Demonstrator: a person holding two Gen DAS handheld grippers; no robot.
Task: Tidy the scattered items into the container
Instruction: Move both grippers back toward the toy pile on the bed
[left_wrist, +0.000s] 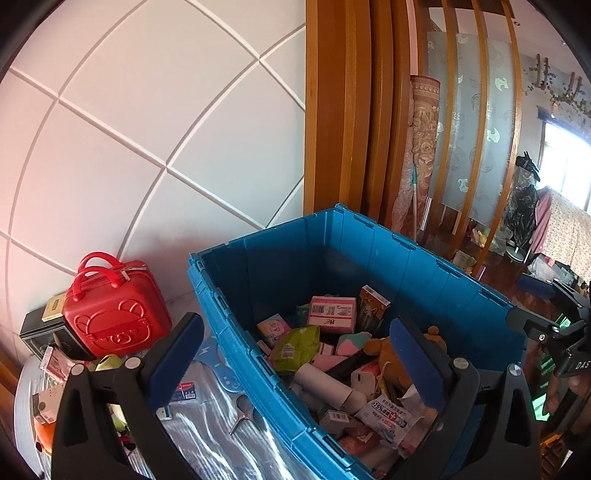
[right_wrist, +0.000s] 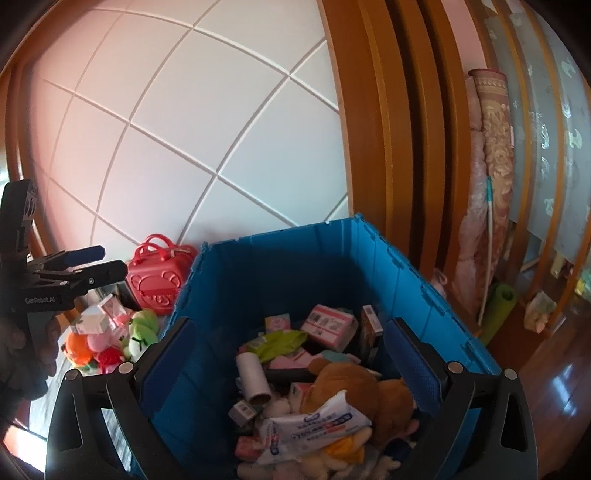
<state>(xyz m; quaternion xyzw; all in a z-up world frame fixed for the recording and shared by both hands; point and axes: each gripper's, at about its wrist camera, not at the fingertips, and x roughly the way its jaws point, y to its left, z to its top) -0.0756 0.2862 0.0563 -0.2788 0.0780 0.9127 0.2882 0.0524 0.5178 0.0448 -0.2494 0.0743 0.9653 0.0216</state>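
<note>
Blue crate (right_wrist: 280, 280): largely filled with boxes, packets and soft toys. Outstanding on the worktop (left_wrist: 207, 435) beside it: red case (left_wrist: 110, 314), plush toys (right_wrist: 110, 343), small boxes. Left gripper (left_wrist: 295, 362) and right gripper (right_wrist: 291, 362): jaws released, empty.

Glossy blue plastic crate (left_wrist: 369, 243); plush brown toy (right_wrist: 354, 384).

white panelled wall (left_wrist: 147, 129) behind | orange wooden slats (left_wrist: 354, 110) right of it | rolled patterned carpet (right_wrist: 495, 177) upright against frosted glass screen (left_wrist: 465, 122) | glossy wooden floor (right_wrist: 565, 384)
</note>
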